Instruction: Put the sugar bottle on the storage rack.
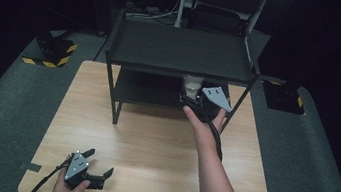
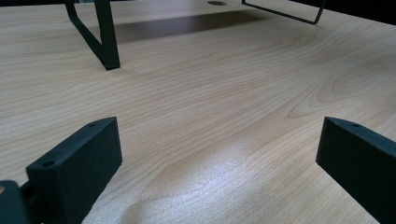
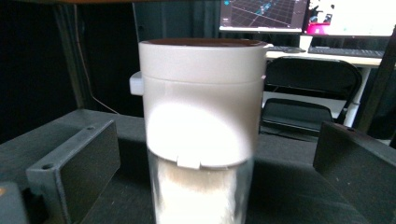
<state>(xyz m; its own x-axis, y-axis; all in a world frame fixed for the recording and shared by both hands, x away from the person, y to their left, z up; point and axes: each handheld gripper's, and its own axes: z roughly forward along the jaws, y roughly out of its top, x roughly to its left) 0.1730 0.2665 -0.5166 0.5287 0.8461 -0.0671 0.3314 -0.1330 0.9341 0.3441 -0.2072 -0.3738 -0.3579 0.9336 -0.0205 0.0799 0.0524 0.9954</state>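
Note:
A white-capped clear container point(image 3: 201, 121) with pale powder inside stands upright on the lower shelf of the black rack point(image 1: 179, 52); in the high view its cap point(image 1: 191, 83) peeks out under the top shelf. My right gripper point(image 3: 215, 163) is open, its jaws to either side of the container with gaps between them and it. In the high view the right gripper point(image 1: 203, 103) reaches into the rack's lower level. My left gripper point(image 1: 98, 164) rests open near the table's front left; in its own view the left gripper point(image 2: 215, 154) has bare wood between its jaws.
The rack stands at the back of the wooden table point(image 1: 151, 144), one of its legs point(image 2: 106, 37) ahead of the left gripper. Beyond the rack are a folding chair point(image 3: 308, 93) and monitors point(image 3: 266, 14). Yellow-black striped blocks point(image 1: 53, 52) sit on the grey floor.

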